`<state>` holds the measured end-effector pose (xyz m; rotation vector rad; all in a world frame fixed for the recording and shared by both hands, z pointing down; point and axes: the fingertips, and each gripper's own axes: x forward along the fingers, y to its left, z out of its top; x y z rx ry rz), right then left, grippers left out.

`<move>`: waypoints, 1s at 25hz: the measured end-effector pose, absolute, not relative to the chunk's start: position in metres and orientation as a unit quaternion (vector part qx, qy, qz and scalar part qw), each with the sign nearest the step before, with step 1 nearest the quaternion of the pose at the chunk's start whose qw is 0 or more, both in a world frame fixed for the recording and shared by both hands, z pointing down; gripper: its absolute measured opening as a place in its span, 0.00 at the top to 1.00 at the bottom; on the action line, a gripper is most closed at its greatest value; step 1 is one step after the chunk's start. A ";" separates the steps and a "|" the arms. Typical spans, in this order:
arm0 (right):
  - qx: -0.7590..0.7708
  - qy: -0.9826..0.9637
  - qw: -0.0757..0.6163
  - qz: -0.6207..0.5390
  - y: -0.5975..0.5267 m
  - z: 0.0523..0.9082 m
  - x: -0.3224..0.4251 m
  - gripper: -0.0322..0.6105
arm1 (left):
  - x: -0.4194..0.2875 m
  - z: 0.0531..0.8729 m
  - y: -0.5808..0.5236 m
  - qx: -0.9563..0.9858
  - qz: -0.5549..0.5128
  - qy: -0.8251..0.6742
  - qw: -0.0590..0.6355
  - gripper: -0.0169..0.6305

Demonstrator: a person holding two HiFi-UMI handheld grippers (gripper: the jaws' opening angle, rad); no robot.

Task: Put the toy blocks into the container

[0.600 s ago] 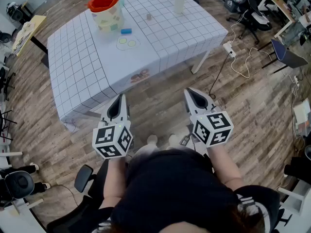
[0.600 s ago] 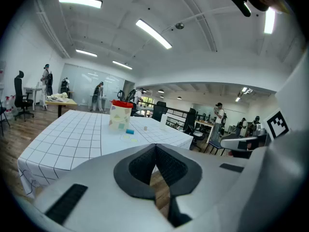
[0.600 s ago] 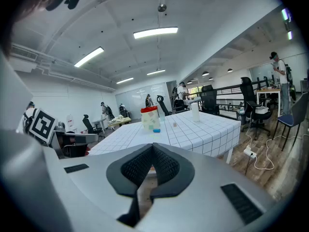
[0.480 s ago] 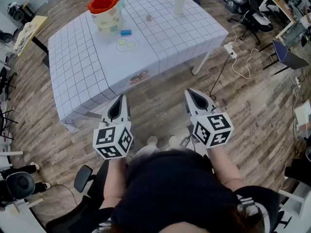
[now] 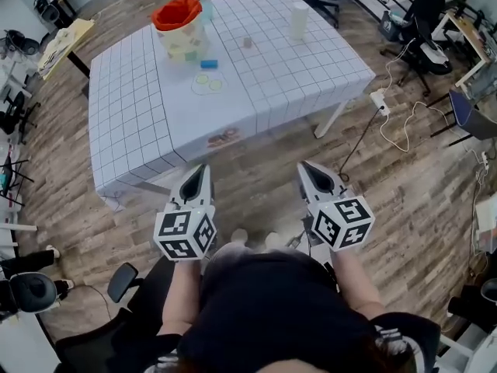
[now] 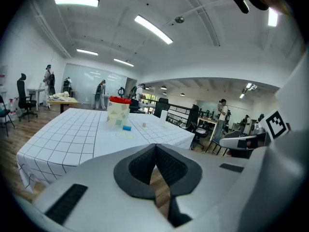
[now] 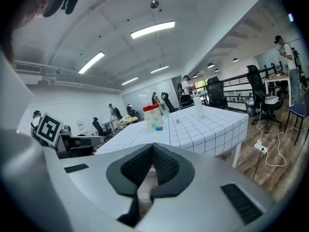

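Note:
On the far side of the checked table stands the container, pale with coloured patches and a red lining at its mouth. Close in front of it lie a blue block and two flat yellow-green pieces. A small brownish block sits farther right. My left gripper and right gripper hang over the wooden floor, well short of the table. Both are shut with nothing between the jaws. The container and blue block show in the left gripper view, and the container in the right gripper view.
A white cylinder stands at the table's far right. A power strip with a trailing cable lies on the floor right of the table. Office chairs and desks ring the room, and people stand far off.
The head view has shifted slightly, so the table sits a little lower and to the right in it. Both grippers remain shut and held in front of the body.

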<state>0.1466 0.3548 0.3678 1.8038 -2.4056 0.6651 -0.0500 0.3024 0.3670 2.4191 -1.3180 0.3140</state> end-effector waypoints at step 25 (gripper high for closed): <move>0.532 -0.812 0.056 0.233 0.258 0.399 0.146 0.93 | -0.041 0.393 0.223 0.849 0.115 -0.478 0.192 0.94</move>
